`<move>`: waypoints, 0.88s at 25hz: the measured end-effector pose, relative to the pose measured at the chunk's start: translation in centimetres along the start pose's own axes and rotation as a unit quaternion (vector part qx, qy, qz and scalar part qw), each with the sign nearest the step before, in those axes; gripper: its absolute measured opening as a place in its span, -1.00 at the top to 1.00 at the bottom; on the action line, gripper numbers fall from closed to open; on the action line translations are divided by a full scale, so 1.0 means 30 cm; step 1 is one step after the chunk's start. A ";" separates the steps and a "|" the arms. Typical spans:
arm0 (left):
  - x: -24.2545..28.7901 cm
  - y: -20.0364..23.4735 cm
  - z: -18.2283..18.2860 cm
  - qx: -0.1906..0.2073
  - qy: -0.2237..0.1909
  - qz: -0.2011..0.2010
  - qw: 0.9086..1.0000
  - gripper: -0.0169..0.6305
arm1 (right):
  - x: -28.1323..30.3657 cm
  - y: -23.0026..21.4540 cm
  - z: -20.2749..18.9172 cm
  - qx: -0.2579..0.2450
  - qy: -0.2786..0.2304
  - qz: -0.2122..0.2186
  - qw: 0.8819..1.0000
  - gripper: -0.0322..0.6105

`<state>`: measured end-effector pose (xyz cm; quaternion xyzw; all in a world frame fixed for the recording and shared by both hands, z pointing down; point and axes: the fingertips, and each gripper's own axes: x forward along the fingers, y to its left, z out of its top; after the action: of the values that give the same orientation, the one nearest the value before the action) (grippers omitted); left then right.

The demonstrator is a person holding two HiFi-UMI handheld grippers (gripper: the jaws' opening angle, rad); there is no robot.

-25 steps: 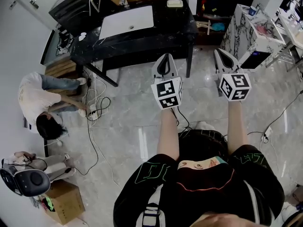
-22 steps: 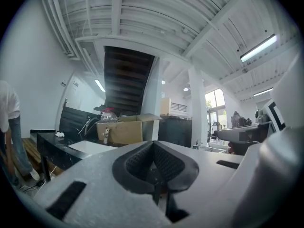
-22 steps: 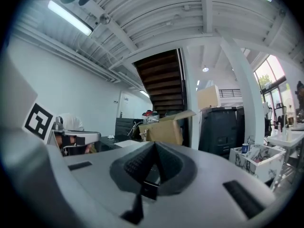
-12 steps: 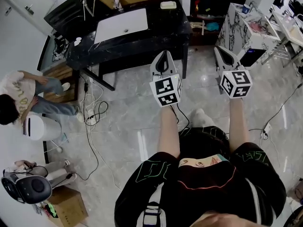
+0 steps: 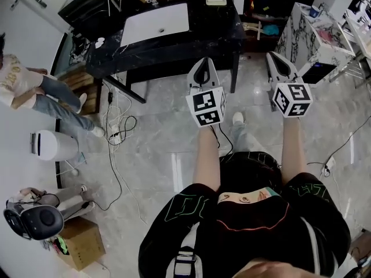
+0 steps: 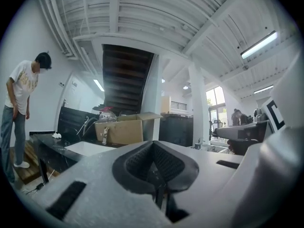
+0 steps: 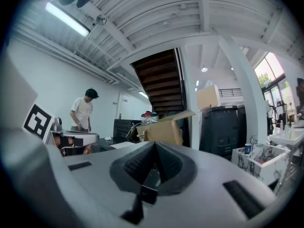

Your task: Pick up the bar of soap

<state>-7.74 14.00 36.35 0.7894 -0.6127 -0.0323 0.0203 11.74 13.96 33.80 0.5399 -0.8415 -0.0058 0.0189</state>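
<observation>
**Approach stage: both tools shut and empty, soap not yet reached.**

My left tool [image 5: 202, 68] and right tool [image 5: 277, 62] were held level above the floor, each with its jaws fully together and nothing between them. The likely bar of soap [image 5: 215, 0], a pale block, lay at the far right corner of the black desk [image 5: 174, 48], right of the white basin [image 5: 155, 23] and well apart from both tools. Risks: the loose cables [image 5: 116, 129] on the floor at left could catch a foot, and jaws left together would push the soap across the desk instead of gripping it. Only the head view showed the soap and the cables. The gripper views showed the jaws meeting, the cardboard box [image 6: 121, 129] and a standing person [image 6: 20, 99], but no soap.
</observation>
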 end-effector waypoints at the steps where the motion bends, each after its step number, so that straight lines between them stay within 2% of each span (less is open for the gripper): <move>1: 0.011 0.013 0.000 0.004 0.000 0.000 1.000 0.92 | 0.027 0.011 -0.001 -0.007 -0.002 0.005 1.000 0.89; 5: 0.053 0.111 -0.018 0.001 0.003 0.027 1.000 0.92 | 0.145 0.057 -0.007 -0.020 -0.010 0.034 0.999 0.88; 8: 0.108 0.153 -0.020 -0.001 0.001 0.040 0.999 0.92 | 0.216 0.025 -0.005 -0.015 -0.011 0.037 0.999 0.88; 15: 0.285 0.178 -0.081 -0.017 0.025 0.042 0.999 0.92 | 0.392 -0.081 -0.017 0.009 0.004 0.037 0.999 0.88; 22: 0.487 0.174 -0.195 -0.032 0.064 0.039 0.997 0.92 | 0.560 -0.193 -0.122 0.022 0.040 0.042 0.998 0.89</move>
<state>-8.73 -1.49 42.17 0.7643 -0.6391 -0.0006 0.0858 10.15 -3.67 37.70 0.5038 -0.8621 0.0355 0.0410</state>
